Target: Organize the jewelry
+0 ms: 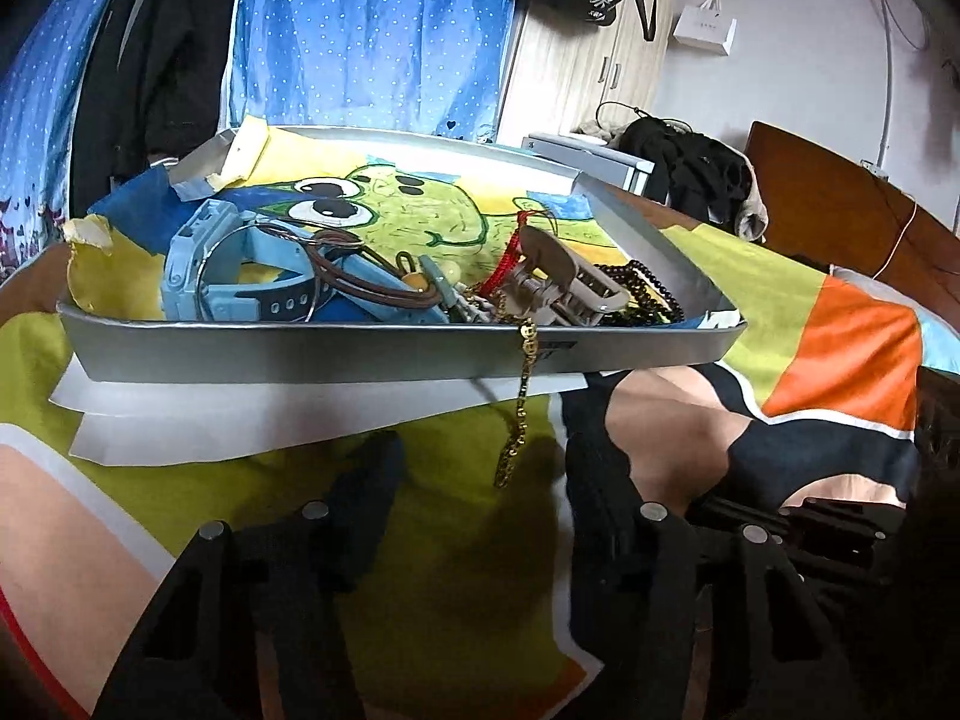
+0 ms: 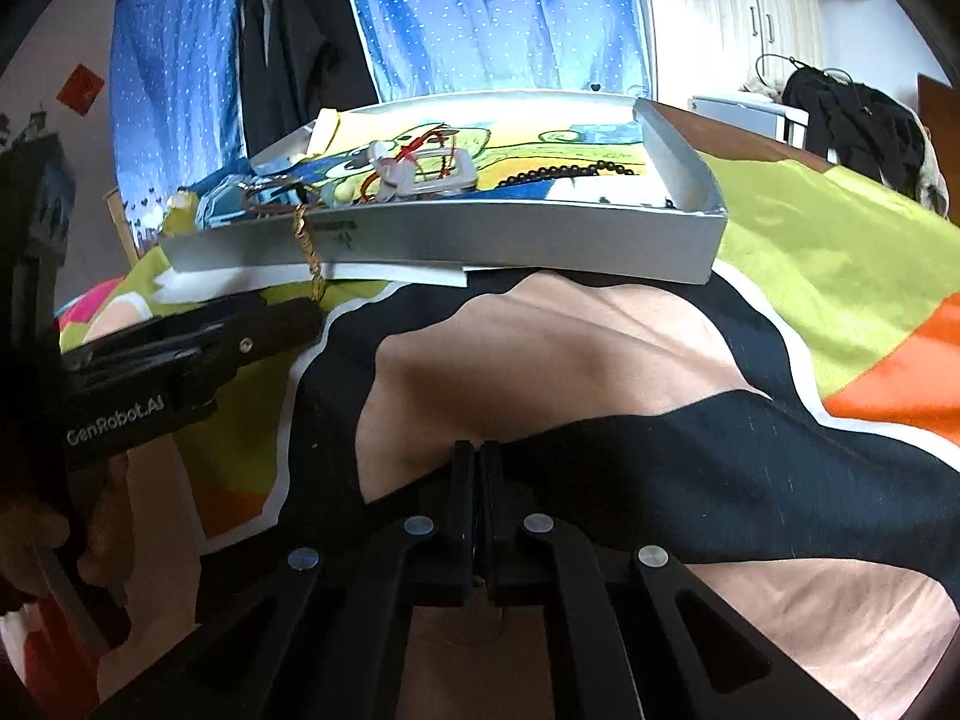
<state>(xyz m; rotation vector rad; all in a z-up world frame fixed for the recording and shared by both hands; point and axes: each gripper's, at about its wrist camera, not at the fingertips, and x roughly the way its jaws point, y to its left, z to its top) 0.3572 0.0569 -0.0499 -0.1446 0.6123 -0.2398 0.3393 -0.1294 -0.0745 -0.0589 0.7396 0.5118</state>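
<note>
In the left wrist view, the left gripper (image 1: 480,480) hovered low over the bedspread (image 1: 420,540) with its jaws wide open and empty, just near of the shallow grey tray (image 1: 300,354). The tray held a heap of jewelry at its near edge: a pale blue watch (image 1: 198,264), a beige clasp piece (image 1: 564,282), dark beads (image 1: 648,288), and a gold chain (image 1: 522,396) that spilled over the near wall and hung down to the bedspread. The step in hand looked like fetching that stray chain; the next move probably called for closing on its dangling end and lifting it back inside. In the right wrist view, the right gripper (image 2: 477,516) rested farther back with jaws closed on nothing visible, while the chain hung left of centre beside the left gripper's finger.
</note>
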